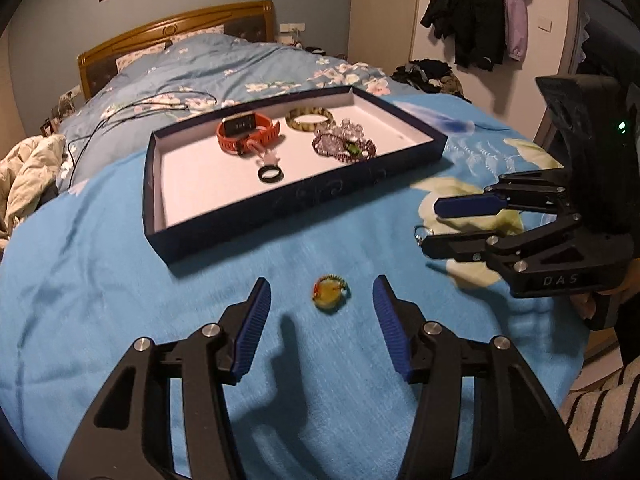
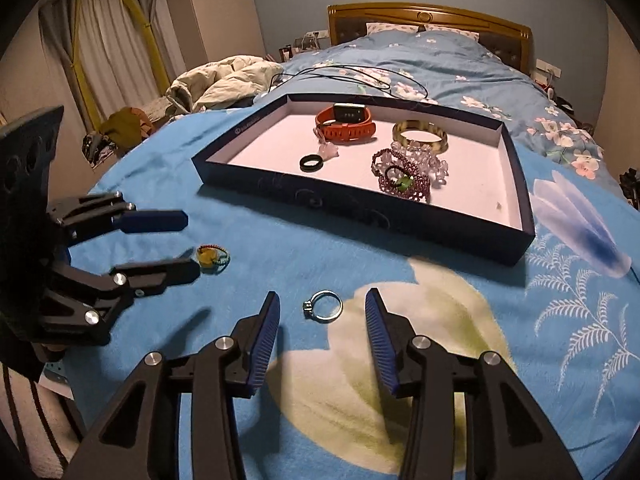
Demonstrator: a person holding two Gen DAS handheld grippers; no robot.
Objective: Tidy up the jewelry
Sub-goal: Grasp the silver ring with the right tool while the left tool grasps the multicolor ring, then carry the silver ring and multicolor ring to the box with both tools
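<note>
A dark blue tray [image 1: 280,208] with a white floor lies on the blue bedspread. It holds an orange watch [image 1: 246,134], a yellowish bangle [image 1: 310,119], purple beads [image 1: 344,148], clear beads [image 2: 424,160] and a black ring [image 1: 271,175]. In front of the tray a yellow ring with a beaded band [image 1: 330,294] lies between the tips of my open left gripper [image 1: 322,280], untouched. A silver ring [image 2: 325,306] lies on the spread between the tips of my open right gripper [image 2: 323,293], with the pads apart from it. Each gripper shows in the other's view, the right gripper [image 1: 432,226] and the left gripper [image 2: 192,243].
A black cable [image 1: 140,108] trails over the flowered quilt behind the tray. A crumpled cream duvet [image 1: 28,176] lies at the bed's left side, near the wooden headboard [image 1: 180,24]. Coats [image 1: 476,12] hang on the far wall. A striped sleeve [image 1: 600,412] is at the right.
</note>
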